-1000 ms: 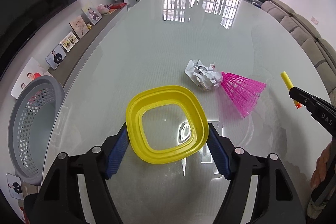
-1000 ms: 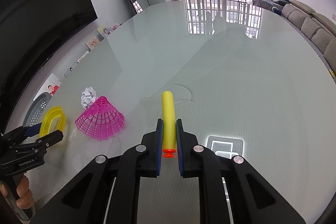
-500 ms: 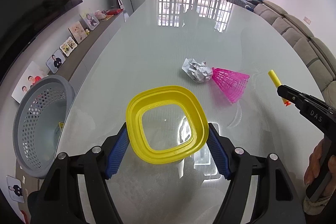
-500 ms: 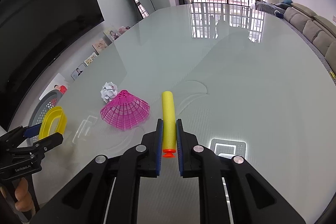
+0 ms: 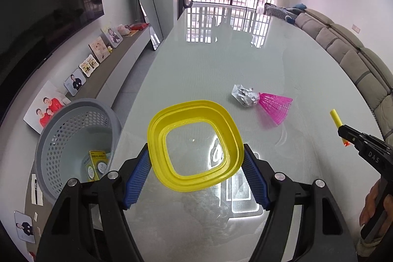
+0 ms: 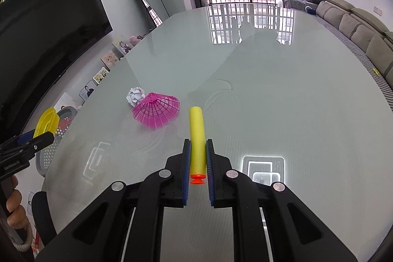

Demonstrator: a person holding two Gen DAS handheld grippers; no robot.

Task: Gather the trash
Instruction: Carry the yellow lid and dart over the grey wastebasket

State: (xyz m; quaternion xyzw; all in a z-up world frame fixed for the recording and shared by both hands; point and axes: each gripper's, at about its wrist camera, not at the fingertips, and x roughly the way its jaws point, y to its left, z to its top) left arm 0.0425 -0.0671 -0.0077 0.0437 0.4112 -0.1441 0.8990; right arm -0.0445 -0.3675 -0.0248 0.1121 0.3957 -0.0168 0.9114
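Observation:
My left gripper (image 5: 196, 158) is shut on a yellow square plastic ring (image 5: 157, 146) and holds it above the glass table near its left edge. The ring also shows in the right wrist view (image 6: 46, 122). My right gripper (image 6: 198, 146) is shut on a yellow foam dart (image 6: 196, 129) with an orange suction tip, above the table; the dart also shows in the left wrist view (image 5: 336, 117). A crumpled paper ball (image 5: 245, 96) and a pink mesh cone (image 5: 276, 106) lie together on the table. A grey perforated basket (image 5: 61, 129) stands below the left table edge.
A yellow box (image 5: 97, 165) lies in the basket. Photo frames (image 5: 75, 82) line a low shelf on the left under a dark TV. A sofa (image 5: 363, 63) runs along the right. The glass table (image 6: 270, 90) stretches far ahead.
Both grippers have risen and pulled back with their loads. The left one has shifted toward the basket, which now shows more fully with the box inside.

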